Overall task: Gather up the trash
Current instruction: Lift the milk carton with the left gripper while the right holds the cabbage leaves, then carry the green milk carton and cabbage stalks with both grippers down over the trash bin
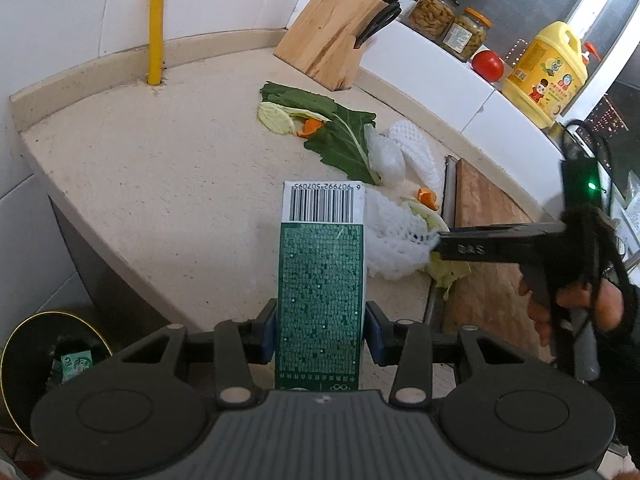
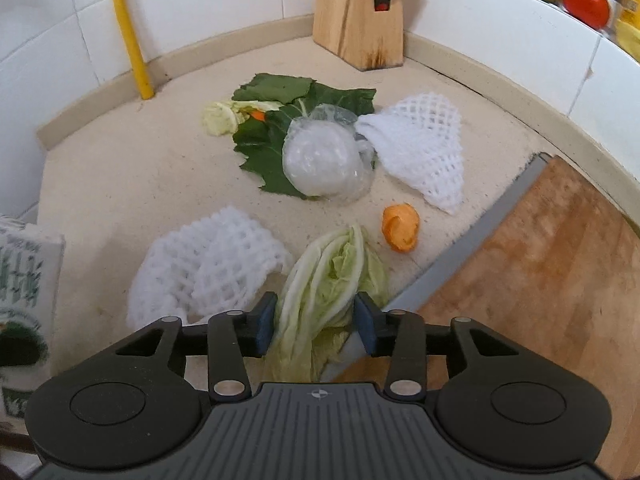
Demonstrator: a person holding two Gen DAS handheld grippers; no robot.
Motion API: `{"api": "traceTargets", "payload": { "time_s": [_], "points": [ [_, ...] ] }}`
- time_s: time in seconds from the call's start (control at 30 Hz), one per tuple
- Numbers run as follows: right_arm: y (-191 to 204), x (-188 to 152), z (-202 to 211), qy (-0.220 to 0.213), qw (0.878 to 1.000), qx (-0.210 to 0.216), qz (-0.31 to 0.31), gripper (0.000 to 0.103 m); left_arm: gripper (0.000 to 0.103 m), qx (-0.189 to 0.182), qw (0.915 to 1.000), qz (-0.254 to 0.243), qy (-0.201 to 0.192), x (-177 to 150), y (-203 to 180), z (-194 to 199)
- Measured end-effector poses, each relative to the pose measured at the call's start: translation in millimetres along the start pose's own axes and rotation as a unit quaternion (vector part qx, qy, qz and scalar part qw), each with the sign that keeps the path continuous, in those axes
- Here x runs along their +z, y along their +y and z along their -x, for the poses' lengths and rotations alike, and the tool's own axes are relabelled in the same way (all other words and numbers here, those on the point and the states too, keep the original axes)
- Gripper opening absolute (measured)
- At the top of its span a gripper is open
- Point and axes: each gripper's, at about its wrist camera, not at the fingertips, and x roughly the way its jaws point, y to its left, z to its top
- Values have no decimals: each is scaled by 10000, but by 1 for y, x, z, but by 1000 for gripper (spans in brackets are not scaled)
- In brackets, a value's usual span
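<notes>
Clamping the tall green-and-white paper carton (image 1: 320, 280) at frame centre, the left tool (image 1: 320, 334) risked dropping it short of the black bin (image 1: 24, 364); the right tool (image 2: 315, 322) straddled pale limp cabbage leaves (image 2: 328, 280) unclenched, likely to tear them.

walls: white tiles (image 1: 208, 4), upper left of frame
pipe: yellow pipe (image 1: 157, 20), vertical, meets the counter at the wall
counter: beige speckled countertop (image 1: 152, 168), raised rim at the back
ledge: white tiled ledge (image 1: 432, 68), upper right, holds jars, tomato, yellow bottle
knife block: wooden knife block (image 2: 358, 20), top centre, in the corner
board: wooden cutting board (image 2: 540, 280), right side
</notes>
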Motion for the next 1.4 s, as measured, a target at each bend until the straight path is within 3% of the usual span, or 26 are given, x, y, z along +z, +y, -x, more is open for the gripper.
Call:
{"api": "traceTargets", "payload": {
  "time_s": [0.1,0.13,0.17,0.33,0.6,0.93,1.4],
  "points": [
    [2,2,-3,12,9999,-90,78,33,38,-24,10000,46,-18,-4,0,2],
    [1,2,-1,44,10000,-47,43,20,38,-28,10000,59,-31,-5,0,3],
    [-2,1,3,104,9999,67,-64,18,38,-33,9999,81,-54,-6,0,5],
    [-21,-1,30,30,9955,651,-691,17,38,-48,9995,270,-132,-7,4,8],
    [-32,-1,71,-424,9863,1046,-1202,16,38,68,9992,276,-283,-3,2,9],
    [8,8,92,-658,9829,1556,-729,16,38,342,9981,194,-480,-4,2,19],
    [60,18,76,-521,9794,1929,-303,16,37,720,9943,353,-706,-12,16,36]
  ]
}}
